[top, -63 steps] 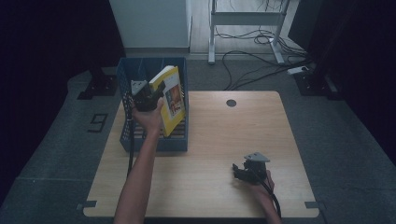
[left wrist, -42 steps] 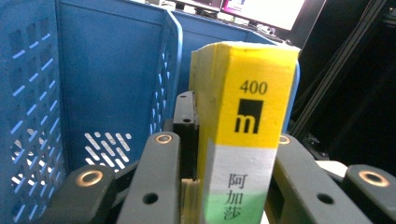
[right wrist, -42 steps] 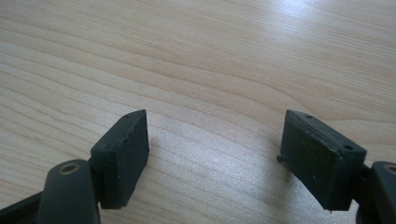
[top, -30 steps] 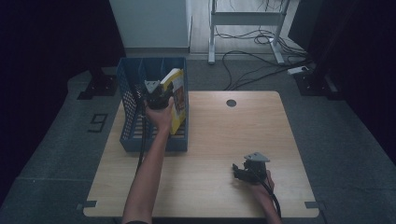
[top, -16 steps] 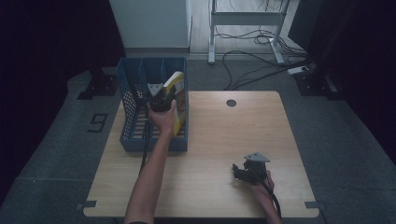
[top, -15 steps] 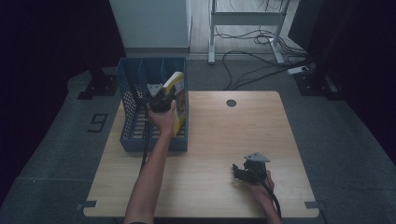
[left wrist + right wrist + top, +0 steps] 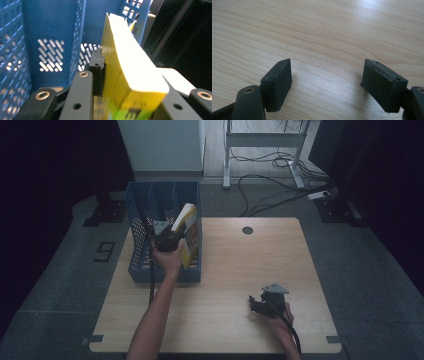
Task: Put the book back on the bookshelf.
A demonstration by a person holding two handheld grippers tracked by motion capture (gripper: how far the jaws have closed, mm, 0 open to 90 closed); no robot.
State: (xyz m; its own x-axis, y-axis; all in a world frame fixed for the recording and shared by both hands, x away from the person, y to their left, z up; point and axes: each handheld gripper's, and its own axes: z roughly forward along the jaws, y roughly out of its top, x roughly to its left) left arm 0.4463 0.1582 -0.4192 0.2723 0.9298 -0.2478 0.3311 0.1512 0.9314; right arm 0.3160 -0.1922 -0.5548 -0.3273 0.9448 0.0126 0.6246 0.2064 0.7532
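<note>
High view, our left tool (image 7: 172, 236) loosening around the yellow book (image 7: 190, 237) in the blue crate (image 7: 145, 210) at ten o'clock, our right tool (image 7: 256, 304) spread apart on the tabletop (image 7: 235, 270) at five o'clock.

Light wooden table (image 7: 220, 270) with rounded corners on grey floor, round dark hole (image 7: 247, 230) near its far edge, blue slotted file crate (image 7: 142, 207) standing on its far left part, right gripper (image 7: 260, 306) resting near the front right.
</note>
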